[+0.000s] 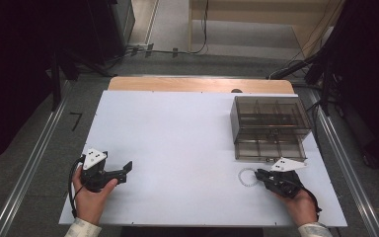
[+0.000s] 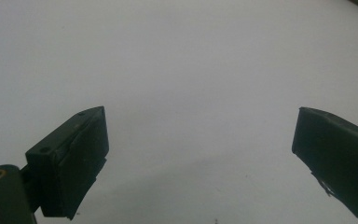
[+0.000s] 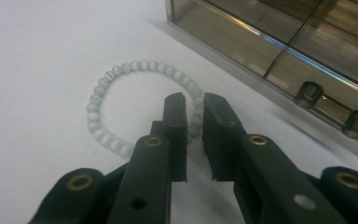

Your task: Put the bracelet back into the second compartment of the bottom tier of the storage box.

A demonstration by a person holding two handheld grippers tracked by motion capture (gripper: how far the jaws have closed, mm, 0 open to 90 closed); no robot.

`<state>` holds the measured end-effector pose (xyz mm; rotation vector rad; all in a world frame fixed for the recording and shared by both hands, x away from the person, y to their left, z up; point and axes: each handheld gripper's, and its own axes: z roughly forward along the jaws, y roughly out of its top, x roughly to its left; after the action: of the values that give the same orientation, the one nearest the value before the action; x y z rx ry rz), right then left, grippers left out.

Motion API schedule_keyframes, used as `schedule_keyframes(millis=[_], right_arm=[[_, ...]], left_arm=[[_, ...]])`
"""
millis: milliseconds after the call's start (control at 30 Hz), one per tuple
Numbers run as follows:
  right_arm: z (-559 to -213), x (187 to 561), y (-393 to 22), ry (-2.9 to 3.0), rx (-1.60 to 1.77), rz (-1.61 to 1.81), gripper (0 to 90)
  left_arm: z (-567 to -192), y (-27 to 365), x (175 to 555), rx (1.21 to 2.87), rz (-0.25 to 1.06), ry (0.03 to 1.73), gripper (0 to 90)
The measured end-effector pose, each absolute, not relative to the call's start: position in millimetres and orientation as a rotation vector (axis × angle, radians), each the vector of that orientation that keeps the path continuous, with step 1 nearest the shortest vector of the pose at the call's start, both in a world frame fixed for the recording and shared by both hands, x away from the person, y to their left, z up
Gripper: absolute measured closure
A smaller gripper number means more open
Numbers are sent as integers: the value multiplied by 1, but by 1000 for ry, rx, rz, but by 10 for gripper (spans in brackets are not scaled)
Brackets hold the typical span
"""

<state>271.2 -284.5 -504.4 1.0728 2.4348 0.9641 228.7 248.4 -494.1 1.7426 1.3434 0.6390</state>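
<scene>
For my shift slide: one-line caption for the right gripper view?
Right gripper, jaws nearly shut, astride a pale bead bracelet beside the smoky compartment box.

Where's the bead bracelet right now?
In the high view the bead bracelet lies flat on the white table, front right, just before the smoked plastic box, with the right gripper at its near edge.
</scene>
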Motion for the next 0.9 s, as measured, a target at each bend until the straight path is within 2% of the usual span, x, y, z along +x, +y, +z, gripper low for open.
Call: schedule_keyframes(millis=[367,900], right_arm=[[-506,273,-285,2435,1123,977,828],[-500,272,-289,2407,1094,1021,845]], left_arm=[[-494,248,228,1742,640,1341,44],[-494,248,229,1743,638,1341,44]])
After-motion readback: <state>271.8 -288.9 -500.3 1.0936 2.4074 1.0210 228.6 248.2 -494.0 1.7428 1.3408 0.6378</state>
